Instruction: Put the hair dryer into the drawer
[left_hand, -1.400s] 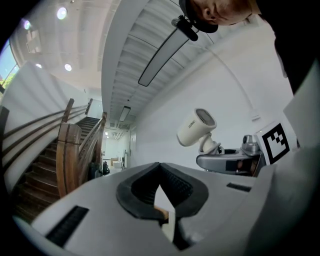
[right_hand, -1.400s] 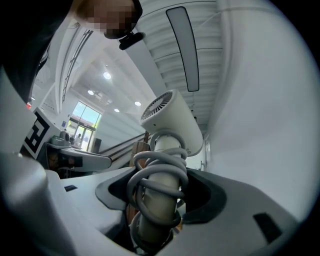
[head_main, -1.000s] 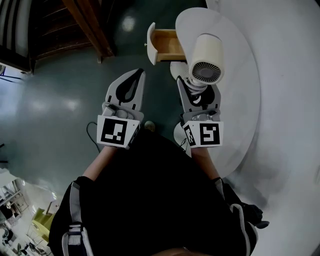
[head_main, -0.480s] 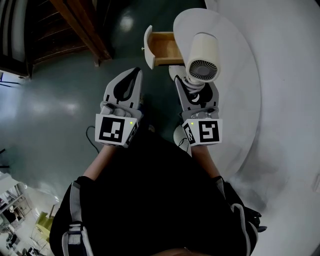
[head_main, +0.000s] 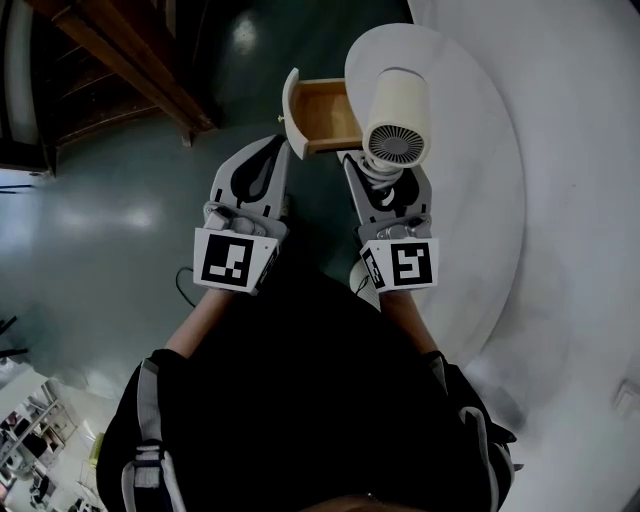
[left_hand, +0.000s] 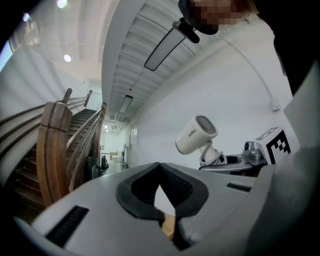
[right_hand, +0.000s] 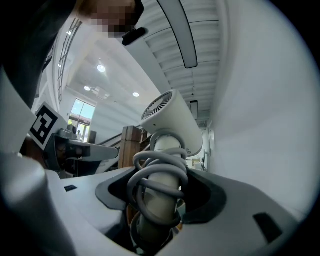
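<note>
Dryer (head_main: 398, 108) nearer drawer (head_main: 322, 112), in right fingers (right_hand: 206, 199) (left (left_hand: 138, 195) together)

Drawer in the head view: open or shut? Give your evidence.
Open: the drawer juts out from under the white table, its wooden inside showing.

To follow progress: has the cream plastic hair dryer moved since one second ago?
Yes: the cream hair dryer came nearer to the open wooden drawer.

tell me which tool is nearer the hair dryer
Right. The right tool is shut on the handle of the hair dryer, with the barrel sticking out past its jaws. The left tool, shut and empty, sits off to the hair dryer's left, not touching it.
</note>
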